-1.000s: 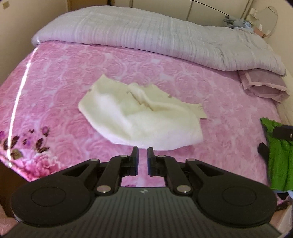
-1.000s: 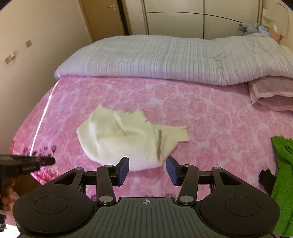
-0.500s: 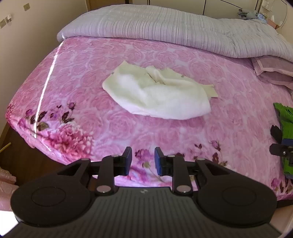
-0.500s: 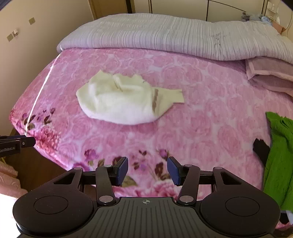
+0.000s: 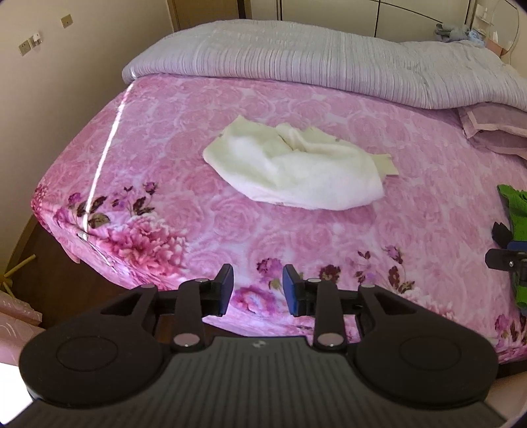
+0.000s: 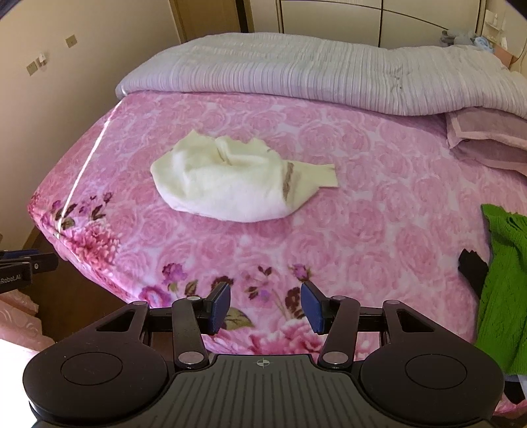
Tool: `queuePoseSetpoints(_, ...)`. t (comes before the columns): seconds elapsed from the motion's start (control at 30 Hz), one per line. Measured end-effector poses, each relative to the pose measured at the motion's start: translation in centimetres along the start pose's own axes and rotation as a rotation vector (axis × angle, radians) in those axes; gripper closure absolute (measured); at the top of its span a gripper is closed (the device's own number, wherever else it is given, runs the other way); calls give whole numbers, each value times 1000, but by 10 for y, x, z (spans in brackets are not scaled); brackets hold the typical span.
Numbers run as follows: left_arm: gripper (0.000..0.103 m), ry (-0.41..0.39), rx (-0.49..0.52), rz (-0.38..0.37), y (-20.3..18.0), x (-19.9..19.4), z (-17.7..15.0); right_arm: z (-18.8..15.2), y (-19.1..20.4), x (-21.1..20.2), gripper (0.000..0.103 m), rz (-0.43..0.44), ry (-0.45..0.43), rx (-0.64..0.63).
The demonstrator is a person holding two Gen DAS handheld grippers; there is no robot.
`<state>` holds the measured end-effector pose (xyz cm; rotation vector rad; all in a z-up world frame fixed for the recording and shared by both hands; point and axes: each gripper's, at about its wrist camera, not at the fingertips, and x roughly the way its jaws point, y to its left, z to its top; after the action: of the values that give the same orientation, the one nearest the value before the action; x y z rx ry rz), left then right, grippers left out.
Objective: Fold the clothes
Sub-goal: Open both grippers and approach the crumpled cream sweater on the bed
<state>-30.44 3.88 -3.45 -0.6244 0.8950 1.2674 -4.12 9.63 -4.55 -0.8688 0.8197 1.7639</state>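
Cream garment ahead of black gripper, blue pads. Bed cover pink, rose pattern, darker flowers near edge. Quilt grey-lilac, striped. Green knit right.

A bed covered with a pink rose-print blanket fills the room, a grey striped quilt folded across its far end beside a mauve pillow. Cream walls carry small switch plates — behind stand a wooden door and pale wardrobe panels. The floor is dark wood — a streak of light glints along the bed's left edge.
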Motion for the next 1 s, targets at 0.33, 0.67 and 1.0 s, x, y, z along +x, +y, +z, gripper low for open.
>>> queuePoseSetpoints(0.33,72,-12,0,-29,8,19,18,21,-1,17,52,-26,2,12)
queuePoseSetpoints(0.67,72,48,49,-100,50,90,69,65,10,75,52,-75,55,94)
queuePoseSetpoints(1.0,66,123,181,-199,119,205,150,119,19,158,51,-149,121,305)
